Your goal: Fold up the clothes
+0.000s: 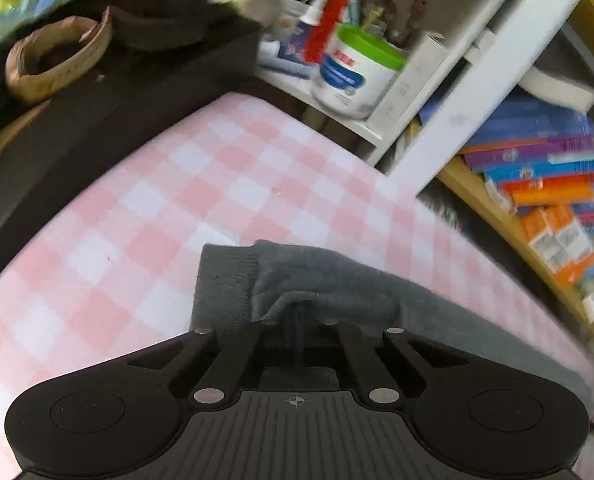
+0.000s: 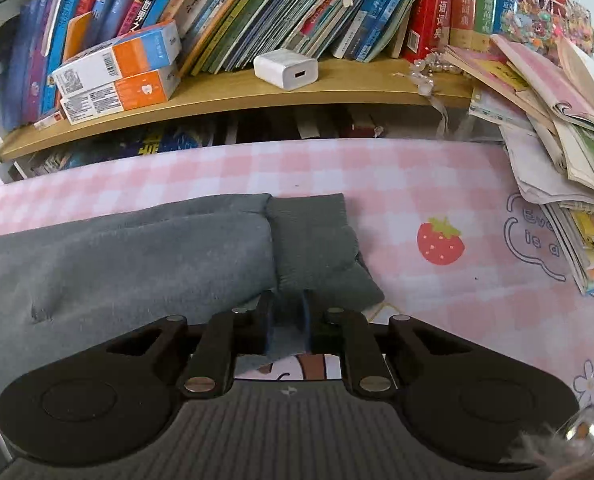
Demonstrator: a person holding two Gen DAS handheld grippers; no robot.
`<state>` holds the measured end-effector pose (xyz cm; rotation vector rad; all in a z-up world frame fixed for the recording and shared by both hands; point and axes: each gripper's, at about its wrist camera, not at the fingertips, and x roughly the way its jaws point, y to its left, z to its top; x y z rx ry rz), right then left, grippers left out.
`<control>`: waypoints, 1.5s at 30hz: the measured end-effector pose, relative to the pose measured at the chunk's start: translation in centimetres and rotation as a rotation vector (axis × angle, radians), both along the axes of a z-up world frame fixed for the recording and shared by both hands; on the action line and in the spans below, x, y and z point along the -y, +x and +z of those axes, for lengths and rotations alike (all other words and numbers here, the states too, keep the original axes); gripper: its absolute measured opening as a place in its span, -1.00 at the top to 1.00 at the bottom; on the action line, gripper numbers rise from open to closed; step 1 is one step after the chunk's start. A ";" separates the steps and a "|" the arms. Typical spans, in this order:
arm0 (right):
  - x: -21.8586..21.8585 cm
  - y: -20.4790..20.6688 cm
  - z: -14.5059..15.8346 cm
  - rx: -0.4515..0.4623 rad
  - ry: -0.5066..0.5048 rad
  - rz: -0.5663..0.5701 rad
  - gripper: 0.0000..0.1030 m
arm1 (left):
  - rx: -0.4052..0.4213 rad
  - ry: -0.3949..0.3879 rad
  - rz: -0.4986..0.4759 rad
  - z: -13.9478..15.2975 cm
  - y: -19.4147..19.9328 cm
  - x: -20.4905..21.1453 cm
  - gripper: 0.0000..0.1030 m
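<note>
The left gripper has its jaws drawn tight together, and grey cloth bunches up right at their tips, pinched between them. Ahead and to the left of the jaws a ribbed cuff of the same garment lies flat on the pink checked cover. The rest of the cloth trails off to the right of the jaws and under the gripper body. Far ahead stands a white tub with a green lid on a white shelf.

The right gripper has its jaws narrow, nearly closed, with a thin edge of the grey cloth caught between them. Just ahead of the tips sits a ribbed cuff, and the broad body of the garment spreads to the left of the jaws. To the right of the jaws the cover shows a printed strawberry. Beyond, on a wooden shelf, lies a white charger in front of leaning books.
</note>
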<state>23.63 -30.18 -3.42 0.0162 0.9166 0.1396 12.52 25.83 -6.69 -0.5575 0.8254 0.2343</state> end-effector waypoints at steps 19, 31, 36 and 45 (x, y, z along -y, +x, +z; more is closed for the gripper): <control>-3.0 1.8 -0.4 -0.006 0.008 0.057 0.68 | 0.037 0.077 -0.141 2.4 -7.7 3.5 0.94; -1.2 -8.8 3.7 0.074 0.120 0.166 0.33 | 0.046 0.110 -0.108 3.9 -11.9 7.1 0.63; -1.2 -14.1 3.0 0.038 0.107 0.207 0.27 | 0.061 0.146 -0.099 4.7 -13.9 9.6 0.41; -1.4 -19.4 2.3 -0.007 0.110 0.278 0.25 | 0.067 0.139 -0.056 4.6 -18.2 12.8 0.38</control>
